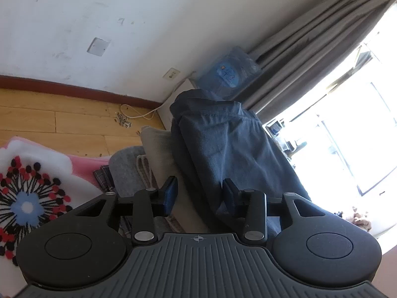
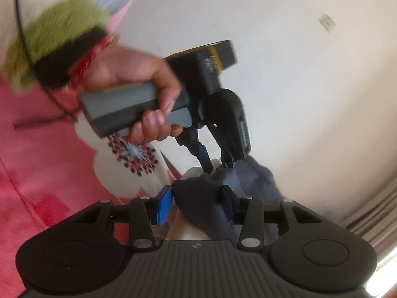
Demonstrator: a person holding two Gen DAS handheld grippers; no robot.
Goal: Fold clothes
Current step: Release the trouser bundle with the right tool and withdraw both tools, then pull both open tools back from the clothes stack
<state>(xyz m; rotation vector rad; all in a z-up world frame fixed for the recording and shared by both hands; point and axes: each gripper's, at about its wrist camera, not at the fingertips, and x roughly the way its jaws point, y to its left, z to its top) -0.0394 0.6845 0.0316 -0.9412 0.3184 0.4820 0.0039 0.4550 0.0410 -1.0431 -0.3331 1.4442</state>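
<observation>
The blue garment (image 1: 223, 144) lies folded atop a stack at centre frame, so this fold looks done. Left gripper (image 1: 201, 193) is part open, holding nothing. Right gripper (image 2: 196, 203) is part open, cloth between its jaws, grip uncertain.

A pink blanket (image 1: 84, 164) with a white flower patch lies at the near left, on a wooden floor (image 1: 49, 114). At the far white wall (image 1: 148, 12), a blue water jug (image 1: 228, 74) stands beside grey curtains (image 1: 322, 37). A white cable (image 1: 139, 114) and scattered crumbs (image 1: 122, 120) lie by the skirting.
</observation>
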